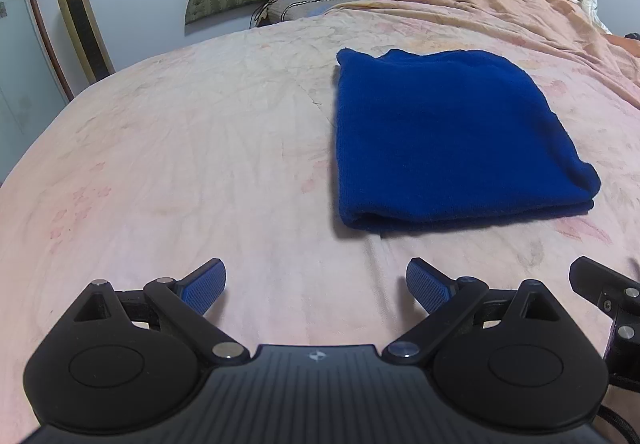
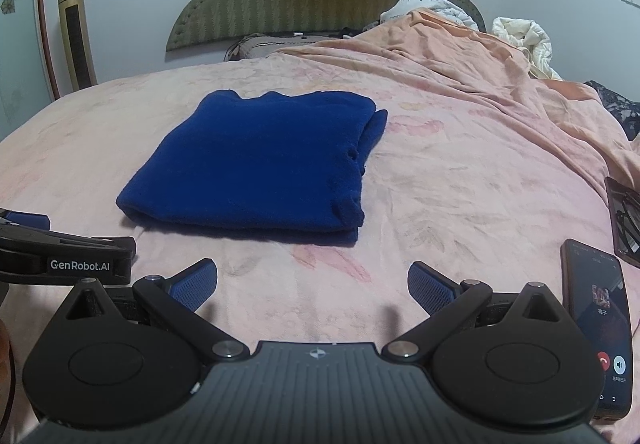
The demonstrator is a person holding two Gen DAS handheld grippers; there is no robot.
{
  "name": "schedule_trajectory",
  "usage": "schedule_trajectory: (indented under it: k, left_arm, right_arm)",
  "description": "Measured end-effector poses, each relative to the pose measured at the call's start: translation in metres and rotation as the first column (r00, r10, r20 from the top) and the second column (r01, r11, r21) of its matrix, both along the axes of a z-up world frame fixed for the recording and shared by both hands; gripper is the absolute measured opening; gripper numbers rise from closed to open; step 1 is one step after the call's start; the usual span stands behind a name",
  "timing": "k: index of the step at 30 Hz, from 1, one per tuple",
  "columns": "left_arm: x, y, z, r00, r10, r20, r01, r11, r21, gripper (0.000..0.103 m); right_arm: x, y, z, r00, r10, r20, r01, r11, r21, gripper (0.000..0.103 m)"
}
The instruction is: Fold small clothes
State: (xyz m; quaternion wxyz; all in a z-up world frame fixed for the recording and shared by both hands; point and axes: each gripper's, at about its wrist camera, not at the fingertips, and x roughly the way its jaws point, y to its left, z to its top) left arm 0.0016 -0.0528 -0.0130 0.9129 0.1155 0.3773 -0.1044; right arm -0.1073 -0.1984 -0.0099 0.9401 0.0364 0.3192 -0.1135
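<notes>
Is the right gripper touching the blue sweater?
Apart. The right wrist view shows bare pink bedsheet between the open right gripper and the folded blue sweater.

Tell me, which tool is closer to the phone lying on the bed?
Right. The right tool hovers open just left of the black phone with its lit screen. The left tool sits farther left, beyond the right one.

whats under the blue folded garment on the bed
The blue garment lies folded in layers on the pink bedsheet, which shows all around it. Whatever sits beneath or between its layers is covered and cannot be seen.
</notes>
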Motion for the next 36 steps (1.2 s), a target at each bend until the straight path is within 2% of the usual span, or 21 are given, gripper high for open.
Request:
schedule_trajectory:
  k: [36]
  left_arm:
    - [-0.0025, -0.0004, -0.0005, 1.0, -0.008, -0.001, 0.008, 1.0, 0.006, 0.098]
  right_arm:
    - [-0.0015, 0.0033, 0.0011, 1.0, 0.016, -0.002, -0.016, 1.0, -0.005, 0.103]
